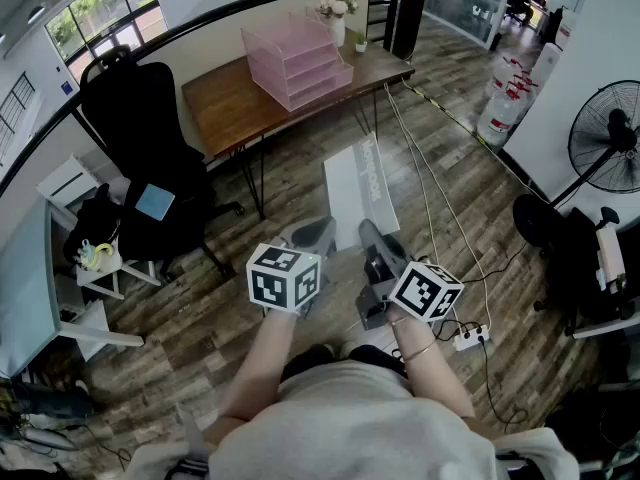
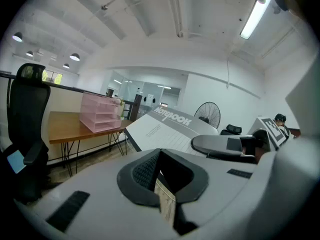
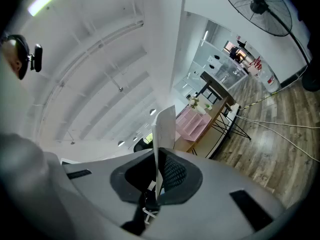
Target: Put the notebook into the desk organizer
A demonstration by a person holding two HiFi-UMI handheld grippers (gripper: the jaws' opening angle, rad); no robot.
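Left gripper (image 1: 312, 234) and right gripper (image 1: 374, 240) are both clamped on the near edge of the flat grey-and-white notebook (image 1: 360, 183) (over the floor), well apart from the pink clear-plastic desk organizer (image 1: 297, 60) on the brown wooden desk (image 1: 225, 113).

Wooden bench (image 1: 230, 108): carries a pink desk organizer (image 1: 297, 63), with a flower vase (image 1: 336, 18) and a small potted plant (image 1: 361, 42) just beside it. Plank floor (image 1: 300, 183): white cables (image 1: 425, 188), power strip (image 1: 468, 339), black office chair (image 1: 140, 138).
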